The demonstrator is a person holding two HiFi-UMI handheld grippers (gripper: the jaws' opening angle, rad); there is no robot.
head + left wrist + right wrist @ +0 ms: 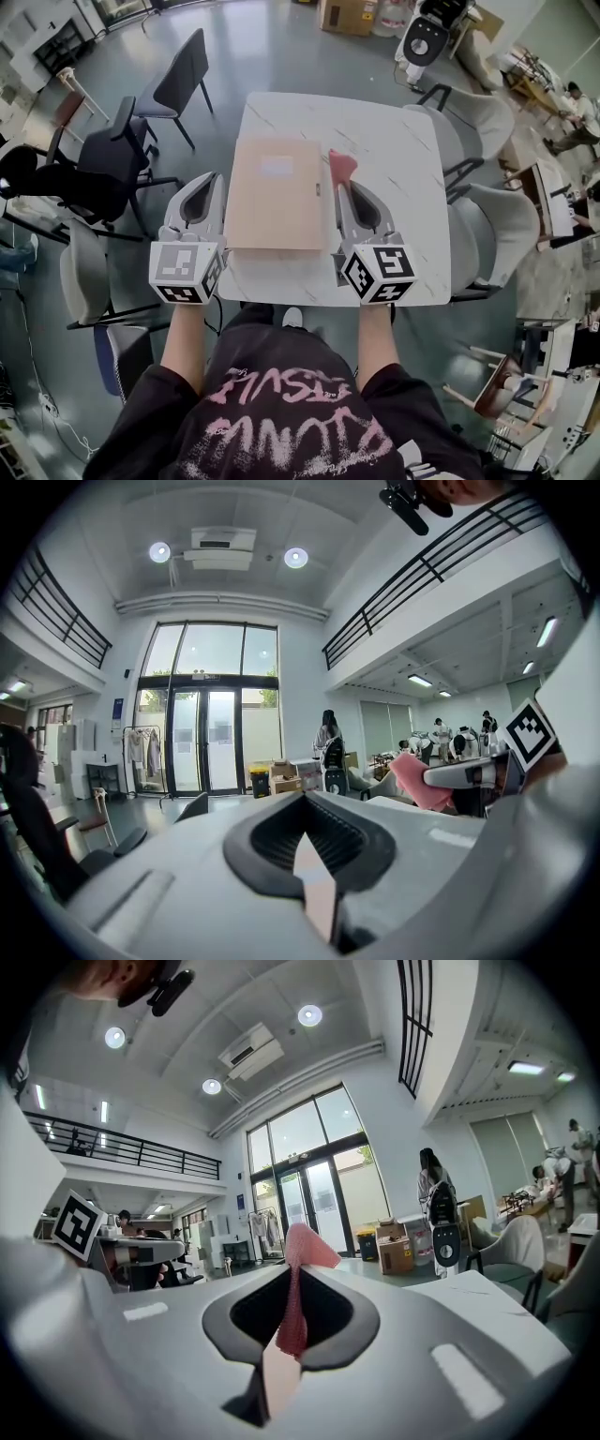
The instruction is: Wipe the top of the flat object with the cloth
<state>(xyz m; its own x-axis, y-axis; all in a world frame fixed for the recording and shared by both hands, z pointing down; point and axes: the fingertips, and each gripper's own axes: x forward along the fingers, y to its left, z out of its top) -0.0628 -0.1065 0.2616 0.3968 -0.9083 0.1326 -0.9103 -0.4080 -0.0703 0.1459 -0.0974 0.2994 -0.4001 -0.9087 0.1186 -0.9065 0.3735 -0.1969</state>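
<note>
Pink cloth (341, 165) in right hand-held gripper (343, 187), beside one folder (277, 192).

This is a big open workspace, something like a lab hall, with tall glass doors (208, 733), a railed upper gallery (441, 560) and ceiling spotlights (295, 558). A white table (394, 159) ringed by chairs (178, 80) stands on a grey floor (262, 47). Cardboard boxes (347, 14) and a person (574, 103) working at a desk lie farther off.

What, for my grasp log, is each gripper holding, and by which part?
Right gripper: pink mesh cloth, pinched at one end. Left gripper: nothing, jaws together.
</note>
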